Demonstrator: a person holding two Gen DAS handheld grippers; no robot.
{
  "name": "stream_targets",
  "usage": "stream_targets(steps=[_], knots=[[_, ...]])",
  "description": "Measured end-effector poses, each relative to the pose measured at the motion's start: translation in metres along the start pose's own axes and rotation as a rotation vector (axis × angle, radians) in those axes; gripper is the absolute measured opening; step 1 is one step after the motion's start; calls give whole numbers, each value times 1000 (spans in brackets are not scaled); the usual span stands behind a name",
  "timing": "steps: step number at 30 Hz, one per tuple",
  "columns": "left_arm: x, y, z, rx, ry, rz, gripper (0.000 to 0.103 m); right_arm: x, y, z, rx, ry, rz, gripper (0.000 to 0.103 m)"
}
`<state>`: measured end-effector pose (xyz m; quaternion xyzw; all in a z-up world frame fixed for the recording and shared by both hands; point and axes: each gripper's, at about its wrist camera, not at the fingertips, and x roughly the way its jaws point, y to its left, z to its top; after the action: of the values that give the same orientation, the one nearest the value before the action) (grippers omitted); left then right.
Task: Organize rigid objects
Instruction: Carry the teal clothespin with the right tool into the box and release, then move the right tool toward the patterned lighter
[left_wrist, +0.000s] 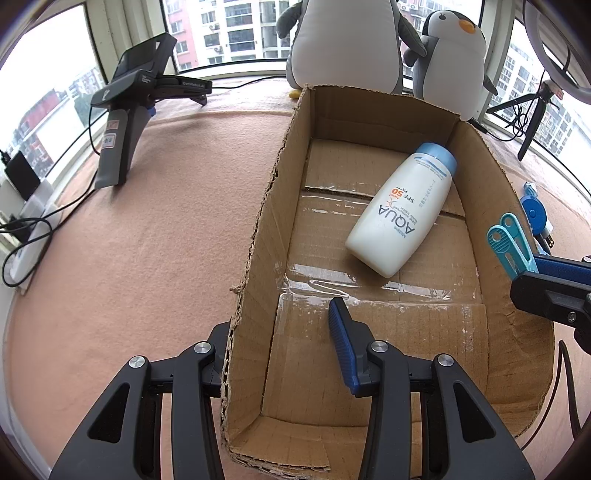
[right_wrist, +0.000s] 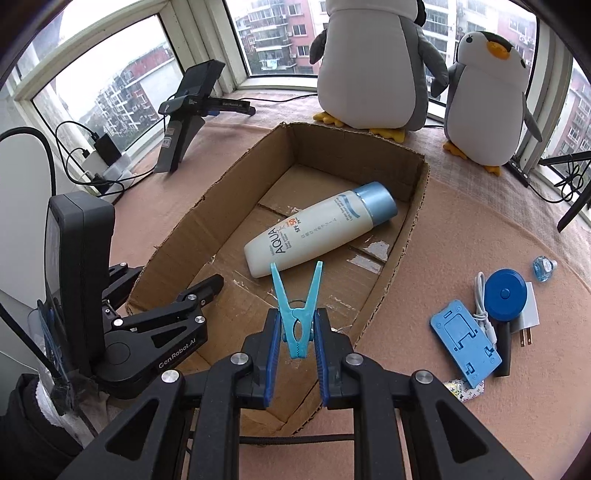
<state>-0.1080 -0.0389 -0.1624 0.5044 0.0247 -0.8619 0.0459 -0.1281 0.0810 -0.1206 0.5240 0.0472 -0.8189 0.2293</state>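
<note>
An open cardboard box (left_wrist: 258, 221) (right_wrist: 413, 221) lies on the pink cloth. Inside it a white AQUA lotion bottle (left_wrist: 400, 210) (right_wrist: 317, 229) with a blue cap lies on its side. My left gripper (left_wrist: 280, 325) (right_wrist: 177, 277) stands open astride the box's left wall, with one blue-padded finger inside the box and the other hidden outside. My right gripper (right_wrist: 295, 332) (left_wrist: 524, 277) is shut on a teal clothespin (right_wrist: 297, 325) (left_wrist: 506, 240), held above the box's near right edge with its prongs pointing forward.
On the cloth right of the box lie a blue phone stand (right_wrist: 463, 343), a blue round tape measure (right_wrist: 504, 295), a white plug (right_wrist: 528, 314) with a cable, and a small blue glass item (right_wrist: 543, 267). Two plush penguins (right_wrist: 373, 66) stand behind the box. A spare gripper (left_wrist: 140, 92) rests at the far left.
</note>
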Motion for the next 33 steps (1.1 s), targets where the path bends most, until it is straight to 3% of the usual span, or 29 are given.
stream_targets(steps=[2, 6, 17, 33], knots=[[0, 0, 0, -1, 0, 0, 41, -1, 2, -1, -7, -2, -2, 18], [0, 0, 0, 0, -1, 0, 42, -6, 3, 0, -14, -18, -10, 41], [0, 0, 0, 2, -3, -1, 41, -39, -7, -4, 25, -66, -31, 42], [-2, -1, -3, 37, -9, 7, 41, -159, -44, -48, 164, -185, -118, 42]])
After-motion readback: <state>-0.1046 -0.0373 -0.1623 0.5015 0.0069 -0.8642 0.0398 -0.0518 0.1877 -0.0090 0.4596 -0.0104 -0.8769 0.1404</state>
